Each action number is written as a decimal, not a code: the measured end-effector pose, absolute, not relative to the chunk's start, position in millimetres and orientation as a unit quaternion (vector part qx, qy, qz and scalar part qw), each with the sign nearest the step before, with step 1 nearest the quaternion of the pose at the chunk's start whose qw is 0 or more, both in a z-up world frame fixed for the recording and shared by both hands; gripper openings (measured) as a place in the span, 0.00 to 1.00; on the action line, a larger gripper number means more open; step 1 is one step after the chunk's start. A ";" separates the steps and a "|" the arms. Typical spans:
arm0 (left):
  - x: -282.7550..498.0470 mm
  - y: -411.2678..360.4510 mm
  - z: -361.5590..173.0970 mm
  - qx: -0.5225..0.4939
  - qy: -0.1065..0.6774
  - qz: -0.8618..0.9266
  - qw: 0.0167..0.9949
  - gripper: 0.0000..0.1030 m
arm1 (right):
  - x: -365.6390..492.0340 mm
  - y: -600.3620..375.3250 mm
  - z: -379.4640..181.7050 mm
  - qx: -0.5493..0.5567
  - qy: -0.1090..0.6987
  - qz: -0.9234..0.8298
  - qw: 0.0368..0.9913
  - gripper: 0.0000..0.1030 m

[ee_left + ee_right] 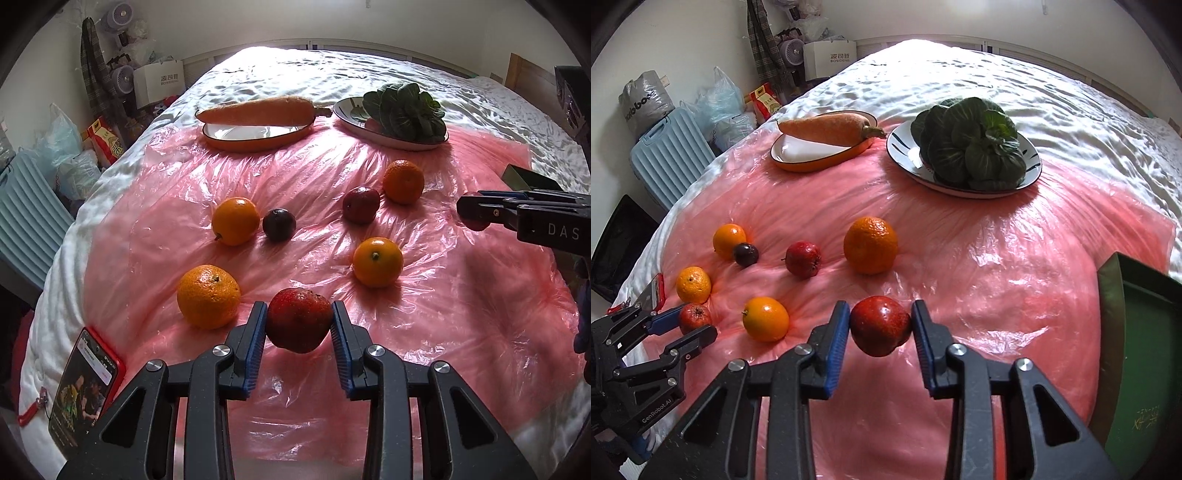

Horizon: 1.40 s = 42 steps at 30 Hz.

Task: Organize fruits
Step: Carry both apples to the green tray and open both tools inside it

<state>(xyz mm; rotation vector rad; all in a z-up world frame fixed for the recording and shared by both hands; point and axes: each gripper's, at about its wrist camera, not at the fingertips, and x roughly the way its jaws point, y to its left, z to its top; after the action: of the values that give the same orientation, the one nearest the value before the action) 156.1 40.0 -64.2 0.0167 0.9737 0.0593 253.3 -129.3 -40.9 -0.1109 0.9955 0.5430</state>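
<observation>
My left gripper [298, 321] is shut on a speckled red fruit [298, 320], with both blue pads pressed on its sides. The right wrist view shows the same gripper [690, 325] and fruit [695, 316] at lower left. My right gripper [880, 326] is shut on a glossy red fruit [880, 325]. In the left wrist view it enters from the right edge [476, 212]. On the pink plastic sheet [979, 258] lie several oranges [870, 244] [208, 296], a dark plum [279, 224] and another red fruit [361, 204].
An orange-rimmed dish [258, 138] with a carrot [258, 109] and a plate [905, 147] of leafy greens [971, 147] stand at the back. A green box [1141, 350] sits at the right. A red-cased phone [88, 376] lies at front left. Bags and a blue case [668, 158] stand beside the bed.
</observation>
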 end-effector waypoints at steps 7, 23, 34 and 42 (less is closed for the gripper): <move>138.0 28.8 -43.8 0.016 0.470 0.004 0.883 0.29 | 206.1 -141.1 -25.5 -0.045 0.489 0.272 0.827 0.58; 99.0 -97.9 -15.0 0.026 0.486 -0.166 0.858 0.29 | 117.1 -265.8 -1.3 -0.039 0.563 0.174 0.807 0.58; 112.1 -226.2 10.4 0.031 0.462 -0.302 0.833 0.29 | 120.6 -398.6 22.2 -0.025 0.550 0.046 0.833 0.58; 188.9 -269.5 3.7 0.039 0.445 -0.276 0.851 0.29 | 185.6 -438.6 11.6 0.007 0.498 0.034 0.866 0.58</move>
<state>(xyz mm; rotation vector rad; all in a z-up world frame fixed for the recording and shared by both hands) 188.9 -269.5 3.7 0.0813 0.9368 -0.5815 185.6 -438.6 11.6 0.0149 1.0435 0.0716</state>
